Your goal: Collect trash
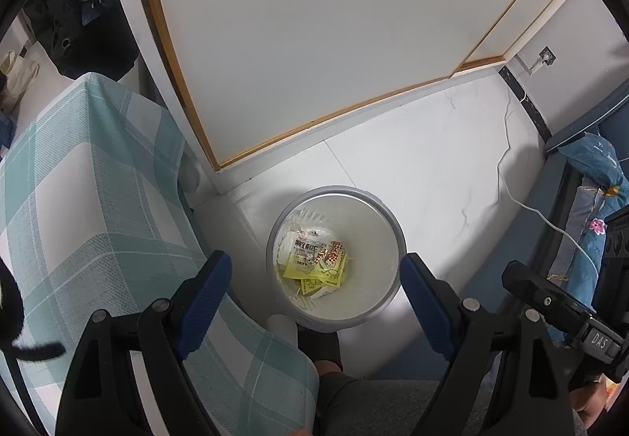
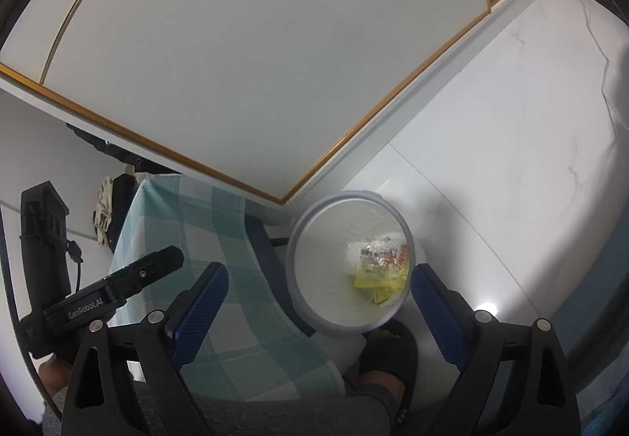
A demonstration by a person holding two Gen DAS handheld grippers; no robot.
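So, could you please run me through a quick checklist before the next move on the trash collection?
1. Left gripper jaws open and empty: ok.
2. Right gripper jaws open and empty: ok.
3. Bin upright on the floor, mouth unobstructed: ok.
4. Wrappers lying inside the bin, not on the floor: ok.
5. More trash left on the checked tablecloth: cannot tell, only part of it shows.
6. Foot in a dark slipper right beside the bin: not ok.
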